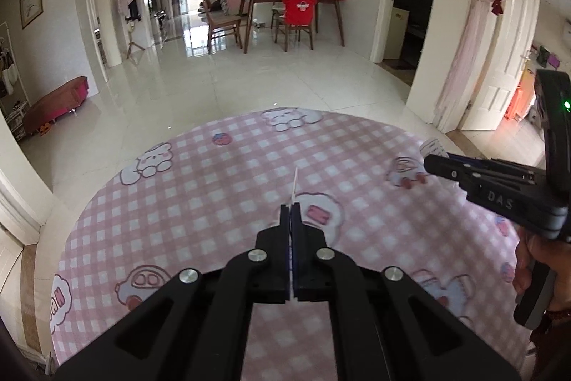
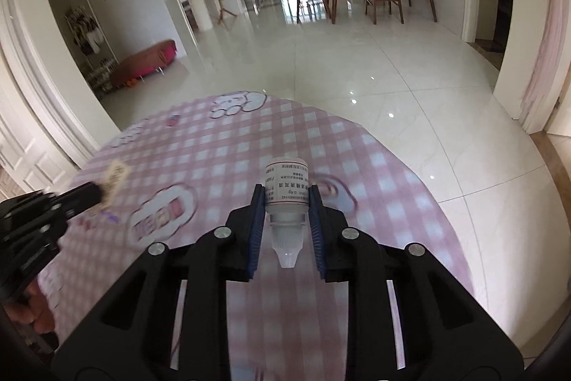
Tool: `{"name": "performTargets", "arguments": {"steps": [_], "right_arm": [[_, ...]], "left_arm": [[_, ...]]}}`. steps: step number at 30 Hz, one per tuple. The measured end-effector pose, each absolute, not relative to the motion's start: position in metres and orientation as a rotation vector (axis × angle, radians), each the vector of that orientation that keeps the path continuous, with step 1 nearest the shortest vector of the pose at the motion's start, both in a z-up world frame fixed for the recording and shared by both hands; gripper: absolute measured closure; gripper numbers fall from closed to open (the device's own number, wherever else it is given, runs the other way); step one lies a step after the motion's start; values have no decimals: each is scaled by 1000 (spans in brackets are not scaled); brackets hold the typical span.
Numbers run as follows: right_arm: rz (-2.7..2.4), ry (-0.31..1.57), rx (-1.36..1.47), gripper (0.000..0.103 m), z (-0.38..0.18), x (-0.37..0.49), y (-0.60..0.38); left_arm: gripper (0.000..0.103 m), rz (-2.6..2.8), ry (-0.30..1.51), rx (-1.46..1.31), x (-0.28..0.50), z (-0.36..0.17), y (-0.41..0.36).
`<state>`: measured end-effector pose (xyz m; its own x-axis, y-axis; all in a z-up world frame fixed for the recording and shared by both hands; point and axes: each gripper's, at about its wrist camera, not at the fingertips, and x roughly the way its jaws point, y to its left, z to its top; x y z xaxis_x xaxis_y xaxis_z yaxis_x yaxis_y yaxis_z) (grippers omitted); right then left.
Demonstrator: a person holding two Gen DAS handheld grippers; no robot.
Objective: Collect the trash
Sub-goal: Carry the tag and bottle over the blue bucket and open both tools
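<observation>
White plastic fills the grip of the right tongs [image 2: 286,207]: a small dropper bottle [image 2: 286,188], lying along the fingers with its printed label outward and its clear nozzle pointing back toward us. The blue pads [image 2: 257,224] sit against both sides of the bottle, so we read these tongs as clamped on it.

The left tongs [image 1: 291,210] are pressed fully together on a thin paper card [image 2: 115,180]. In the left view we see only its white edge standing up from the closed tips; in the right view it shows as a pale, blurred slip beyond the black fingers. Both pieces of trash appear to be held above the table [image 1: 221,174], not resting on it.

To do this step well, we judge that both grips should stay firm while the hands travel to a bin. The bottle is round and smooth and could slip or swing, so we would keep it level and move steadily. The card is held only by its edge, so no loosening until it is over the bin. We see no bin in either view.

Counted: two tongs, one bottle, one card, one round table under a pink checked cloth. We find no other trash on the cloth. Beyond lie pale floor tiles and a dining set.
</observation>
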<state>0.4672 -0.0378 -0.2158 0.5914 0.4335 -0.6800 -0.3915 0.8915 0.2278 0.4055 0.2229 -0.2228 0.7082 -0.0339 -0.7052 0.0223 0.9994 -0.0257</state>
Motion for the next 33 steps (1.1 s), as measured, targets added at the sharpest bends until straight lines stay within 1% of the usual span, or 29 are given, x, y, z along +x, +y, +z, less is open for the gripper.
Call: {"name": "performTargets", "arguments": {"steps": [7, 15, 20, 26, 33], "right_arm": [[484, 725, 134, 79, -188, 387, -111], [389, 658, 240, 79, -183, 301, -213], [300, 637, 305, 79, -193, 261, -276], [194, 627, 375, 79, -212, 226, -339], [80, 616, 452, 79, -231, 195, -397]], "left_arm": [[102, -156, 736, 14, 366, -195, 152], [102, -341, 731, 77, 323, -185, 40], [102, -444, 757, 136, 304, -193, -31], [102, -565, 811, 205, 289, -218, -113], [102, -661, 870, 265, 281, -246, -184]]}}
